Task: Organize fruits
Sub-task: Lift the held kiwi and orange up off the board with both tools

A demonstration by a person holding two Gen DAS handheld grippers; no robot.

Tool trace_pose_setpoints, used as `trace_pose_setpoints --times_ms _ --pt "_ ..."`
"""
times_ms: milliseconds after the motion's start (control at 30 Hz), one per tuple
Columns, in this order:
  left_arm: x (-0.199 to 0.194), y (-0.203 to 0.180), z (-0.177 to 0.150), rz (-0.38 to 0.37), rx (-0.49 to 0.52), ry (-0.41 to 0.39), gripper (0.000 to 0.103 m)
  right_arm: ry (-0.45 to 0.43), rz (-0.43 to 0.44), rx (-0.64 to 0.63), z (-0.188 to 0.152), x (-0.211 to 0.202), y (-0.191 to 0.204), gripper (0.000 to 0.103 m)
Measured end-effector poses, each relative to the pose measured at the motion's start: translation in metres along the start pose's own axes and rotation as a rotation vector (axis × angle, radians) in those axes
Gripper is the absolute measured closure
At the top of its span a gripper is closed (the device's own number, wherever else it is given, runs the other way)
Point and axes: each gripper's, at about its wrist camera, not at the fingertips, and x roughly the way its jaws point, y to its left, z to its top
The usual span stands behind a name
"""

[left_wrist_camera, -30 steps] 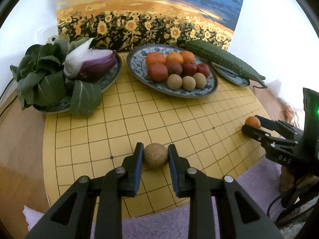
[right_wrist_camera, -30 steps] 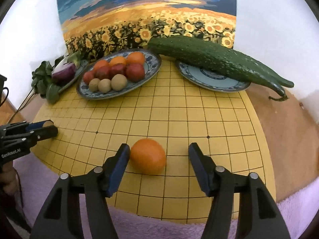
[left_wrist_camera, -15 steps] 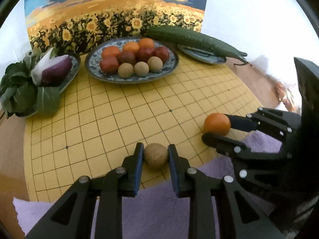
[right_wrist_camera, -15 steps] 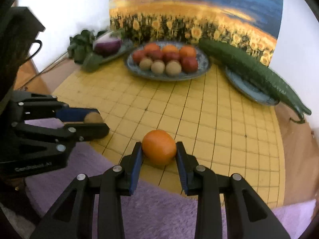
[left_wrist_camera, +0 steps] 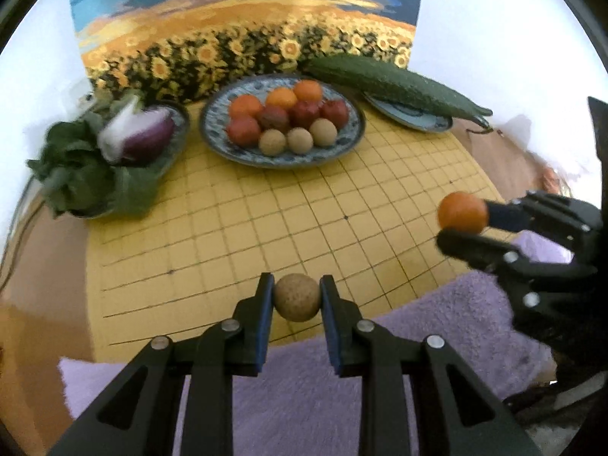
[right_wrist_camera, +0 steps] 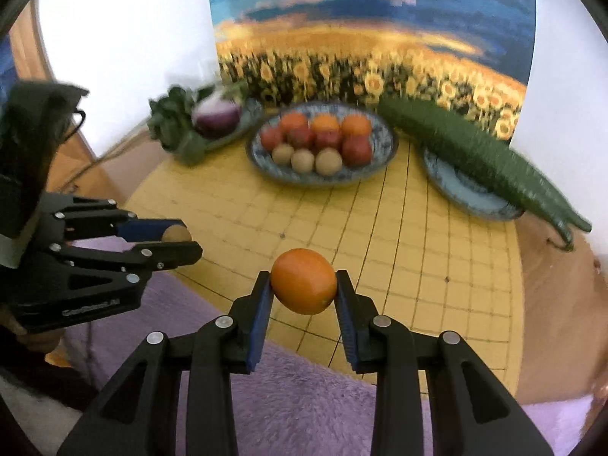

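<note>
A: Start at the left. What sits at the far left corner of the yellow grid board (left_wrist_camera: 212,235)?

B: A plate of leafy greens (left_wrist_camera: 87,174) with a halved purple onion (left_wrist_camera: 146,138) on top, blurred in both views. Next to it, along the middle of the board's far edge, is the blue patterned fruit plate (left_wrist_camera: 281,157). It carries three oranges at the back, red fruits in the middle row and three small tan round fruits in front.

A: And to the right of that?

B: A second blue plate (right_wrist_camera: 461,190) at the far right corner, with a long green cucumber (right_wrist_camera: 478,155) lying across it, its tip reaching past the board's edge. A sunflower painting (left_wrist_camera: 247,26) stands behind all three plates.

A: Where are the grippers?

B: Both are over the near edge of the board, where it meets a purple fuzzy cloth (left_wrist_camera: 304,391). The left gripper (left_wrist_camera: 297,302) has its jaws clenched on a tan round fruit (left_wrist_camera: 296,302), pads pressing both sides, held clear of the board. To its right, the right gripper (right_wrist_camera: 304,285) grasps an orange (right_wrist_camera: 304,281) the same way, also lifted off the board.

A: Do they touch each other?

B: No. In the right wrist view the left gripper is seen off to the left, apart from the orange, and the tan fruit shows between its blue pads.
</note>
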Motion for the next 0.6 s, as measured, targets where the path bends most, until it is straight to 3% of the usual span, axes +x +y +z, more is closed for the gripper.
trace_pose_setpoints --times_ms 333,600 --pt "-0.08 -0.007 0.011 0.049 0.011 -0.089 0.078 -0.073 0.036 0.066 0.03 -0.063 -0.002 0.069" --pt "-0.124 -0.016 0.013 0.081 0.017 -0.131 0.078 -0.103 0.006 0.062 0.039 -0.103 0.009 0.069"
